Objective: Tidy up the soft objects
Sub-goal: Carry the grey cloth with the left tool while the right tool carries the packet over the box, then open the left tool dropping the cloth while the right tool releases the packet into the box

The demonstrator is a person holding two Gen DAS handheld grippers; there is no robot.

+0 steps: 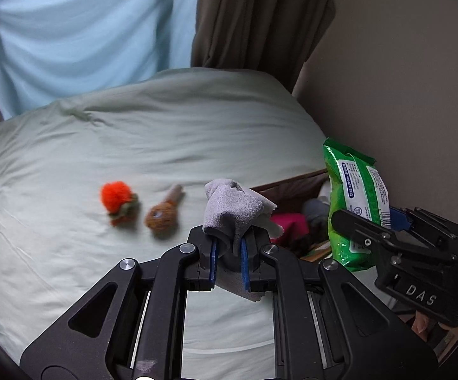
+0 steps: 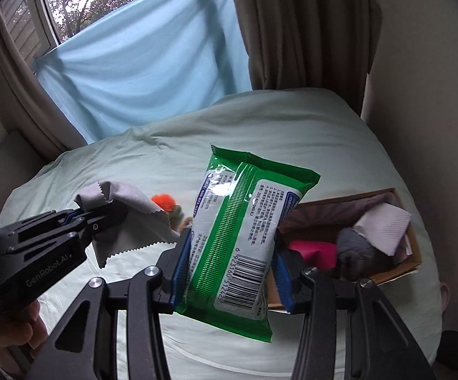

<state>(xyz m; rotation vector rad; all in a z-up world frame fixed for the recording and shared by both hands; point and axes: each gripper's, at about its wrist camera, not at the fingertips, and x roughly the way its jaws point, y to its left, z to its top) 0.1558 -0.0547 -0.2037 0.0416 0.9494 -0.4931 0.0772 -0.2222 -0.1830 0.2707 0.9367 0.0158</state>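
Above the pale green bed (image 1: 70, 145), the left gripper (image 1: 229, 247) pinches a grey cloth (image 1: 232, 209), while the right gripper (image 2: 229, 262) clamps a green wipes pack (image 2: 244, 228). Beside them a cardboard box (image 2: 414, 253) holds what looks like rolled socks.

The left wrist view looks forward and down along its own fingers, from above the pale green bed (image 1: 133, 145), toward the blue sheet (image 1: 70, 31) at upper left. The right wrist view faces the same way, a little more from the right. Both share the bed, the brown curtain (image 2: 308, 31), the cardboard box (image 2: 416, 253) and the orange toy (image 1: 116, 194).
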